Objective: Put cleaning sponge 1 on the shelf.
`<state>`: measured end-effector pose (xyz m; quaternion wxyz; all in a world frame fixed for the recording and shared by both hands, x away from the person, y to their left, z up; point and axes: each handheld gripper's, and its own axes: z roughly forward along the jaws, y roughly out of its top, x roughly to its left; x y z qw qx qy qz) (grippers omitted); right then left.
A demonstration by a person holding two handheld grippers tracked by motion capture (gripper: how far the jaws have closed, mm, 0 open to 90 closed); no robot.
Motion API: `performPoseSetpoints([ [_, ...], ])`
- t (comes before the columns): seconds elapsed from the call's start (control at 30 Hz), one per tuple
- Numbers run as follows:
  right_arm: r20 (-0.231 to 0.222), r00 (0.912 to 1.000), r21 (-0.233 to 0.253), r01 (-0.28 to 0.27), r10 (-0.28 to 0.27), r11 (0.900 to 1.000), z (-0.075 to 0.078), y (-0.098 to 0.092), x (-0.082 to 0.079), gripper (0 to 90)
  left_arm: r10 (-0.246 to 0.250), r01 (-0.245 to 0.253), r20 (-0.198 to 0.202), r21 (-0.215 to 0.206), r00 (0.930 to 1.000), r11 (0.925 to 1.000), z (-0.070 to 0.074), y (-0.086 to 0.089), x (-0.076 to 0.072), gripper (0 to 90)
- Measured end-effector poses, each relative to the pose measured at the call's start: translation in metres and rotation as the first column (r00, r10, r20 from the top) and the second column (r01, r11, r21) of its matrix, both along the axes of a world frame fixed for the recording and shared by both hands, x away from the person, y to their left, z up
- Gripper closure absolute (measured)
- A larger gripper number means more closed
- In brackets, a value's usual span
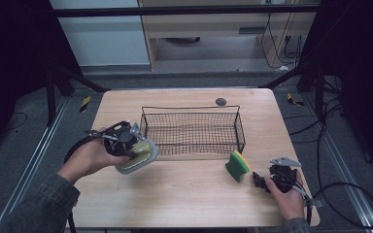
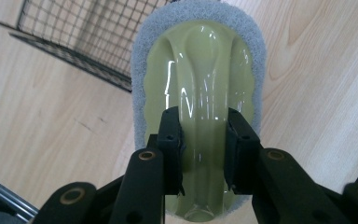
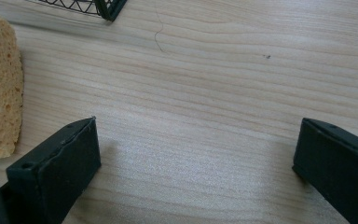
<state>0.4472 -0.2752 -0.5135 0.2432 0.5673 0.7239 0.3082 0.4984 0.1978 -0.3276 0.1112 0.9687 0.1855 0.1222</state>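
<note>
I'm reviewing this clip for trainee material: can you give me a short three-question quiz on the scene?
1. True or false: the left gripper fingers clamp the scrubber by its handle.
2. Which side of the wire basket is the sponge nearest? A near-right corner, B far-left corner.
3. The right gripper is ___ (open/shut).

Key: 1 true; 2 A; 3 open.
</note>
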Motion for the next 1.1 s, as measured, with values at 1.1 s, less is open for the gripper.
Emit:
performPoseSetpoints([
  [1.1, 0.003, 0.9998, -0.003, -0.017, 0.017, 1.000, 0.000, 0.000, 0.002, 0.5, -0.163, 0.153, 0.239, 0.058, 0.9573, 0.9865, 0.048, -0.049, 0.064, 70.9],
])
